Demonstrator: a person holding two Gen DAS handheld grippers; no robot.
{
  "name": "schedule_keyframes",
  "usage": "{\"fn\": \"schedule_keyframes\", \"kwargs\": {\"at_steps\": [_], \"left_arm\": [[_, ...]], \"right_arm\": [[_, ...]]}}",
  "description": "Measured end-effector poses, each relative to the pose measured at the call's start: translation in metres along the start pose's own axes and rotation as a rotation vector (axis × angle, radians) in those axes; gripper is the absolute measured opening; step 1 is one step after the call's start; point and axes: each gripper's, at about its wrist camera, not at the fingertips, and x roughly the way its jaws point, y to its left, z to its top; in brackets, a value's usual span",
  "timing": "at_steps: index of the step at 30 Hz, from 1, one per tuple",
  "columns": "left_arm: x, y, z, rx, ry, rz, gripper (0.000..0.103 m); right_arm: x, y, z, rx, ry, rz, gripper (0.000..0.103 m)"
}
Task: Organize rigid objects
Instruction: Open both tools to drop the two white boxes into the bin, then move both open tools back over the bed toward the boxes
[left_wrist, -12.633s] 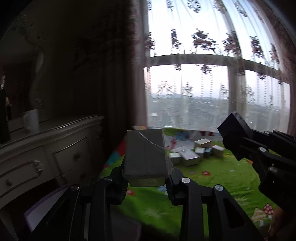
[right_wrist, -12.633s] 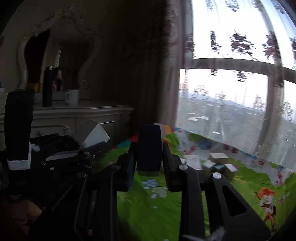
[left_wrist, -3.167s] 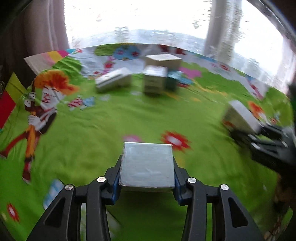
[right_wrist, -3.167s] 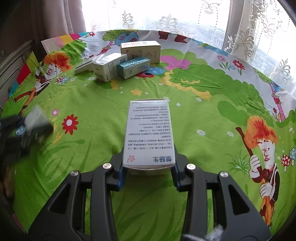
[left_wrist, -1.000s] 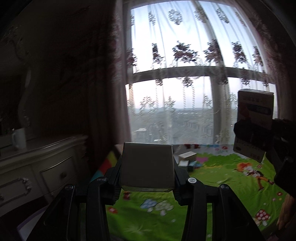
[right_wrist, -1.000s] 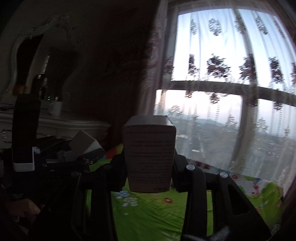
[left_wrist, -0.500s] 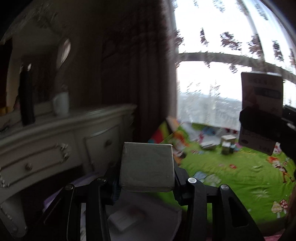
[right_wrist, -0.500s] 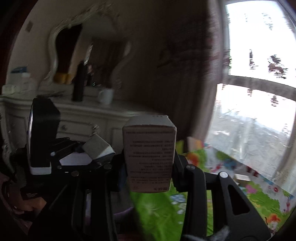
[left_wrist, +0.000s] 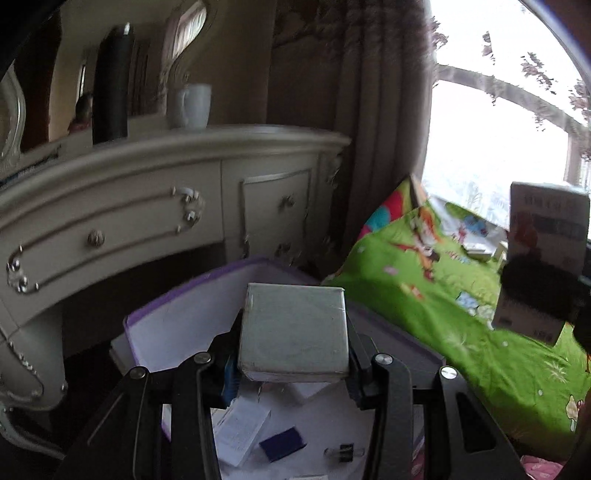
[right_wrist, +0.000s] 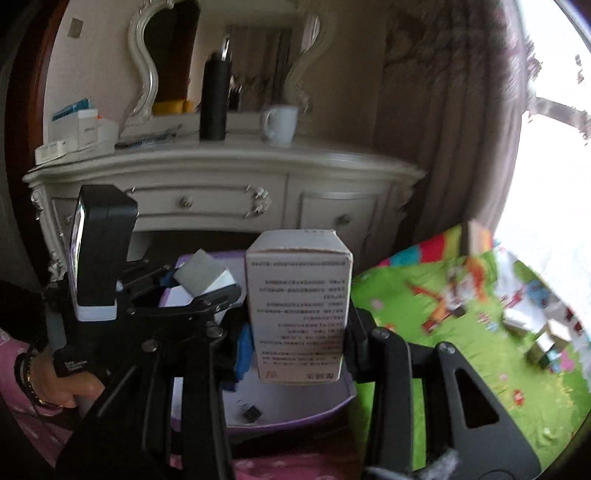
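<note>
My left gripper (left_wrist: 293, 363) is shut on a grey-white box (left_wrist: 293, 332) and holds it over an open purple-rimmed storage box (left_wrist: 177, 328). My right gripper (right_wrist: 299, 354) is shut on a white printed carton (right_wrist: 299, 306), held upright above the same storage box (right_wrist: 295, 417). The left gripper and its grey box (right_wrist: 201, 277) show at the left of the right wrist view. The carton (left_wrist: 543, 262) shows at the right of the left wrist view. Small boxes (right_wrist: 546, 339) lie far off on the green cartoon mat (right_wrist: 424, 295).
The storage box holds a leaflet (left_wrist: 240, 432), a dark blue card (left_wrist: 282, 443) and a binder clip (left_wrist: 343, 452). A white dresser (right_wrist: 229, 184) stands behind, with a mug (right_wrist: 280, 123), a black bottle (right_wrist: 214, 99) and small boxes (right_wrist: 79, 129) on top. A curtain and window are at the right.
Both grippers, still holding their boxes, have swung left and down from the window and mat toward the dresser. The open storage box has come into view beneath them.
</note>
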Motion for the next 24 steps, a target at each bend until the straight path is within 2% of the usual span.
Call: {"fn": "schedule_keyframes", "kwargs": {"at_steps": [3, 7, 14, 15, 16, 18, 20, 24], "left_arm": [[0.012, 0.011, -0.006, -0.037, 0.062, 0.003, 0.045], [0.022, 0.022, -0.011, -0.069, 0.109, 0.03, 0.045], [0.038, 0.044, -0.019, -0.122, 0.179, 0.132, 0.047], [0.04, 0.046, -0.02, -0.125, 0.189, 0.151, 0.056], [0.043, 0.047, -0.02, -0.123, 0.2, 0.168, 0.076], [0.046, 0.049, -0.022, -0.115, 0.216, 0.213, 0.09], [0.045, 0.049, -0.022, -0.111, 0.208, 0.213, 0.09], [0.047, 0.046, -0.023, -0.108, 0.22, 0.199, 0.09]], "right_arm": [[0.02, 0.004, -0.002, 0.018, 0.069, 0.054, 0.043], [0.04, 0.006, -0.004, 0.024, 0.115, 0.068, 0.043], [0.078, 0.002, -0.014, 0.079, 0.211, 0.106, 0.044], [0.084, 0.004, -0.016, 0.081, 0.227, 0.12, 0.044], [0.091, 0.005, -0.019, 0.085, 0.252, 0.144, 0.045], [0.101, 0.004, -0.026, 0.106, 0.292, 0.15, 0.064], [0.103, 0.0, -0.034, 0.127, 0.295, 0.144, 0.069], [0.097, -0.013, -0.044, 0.182, 0.297, 0.137, 0.069]]}}
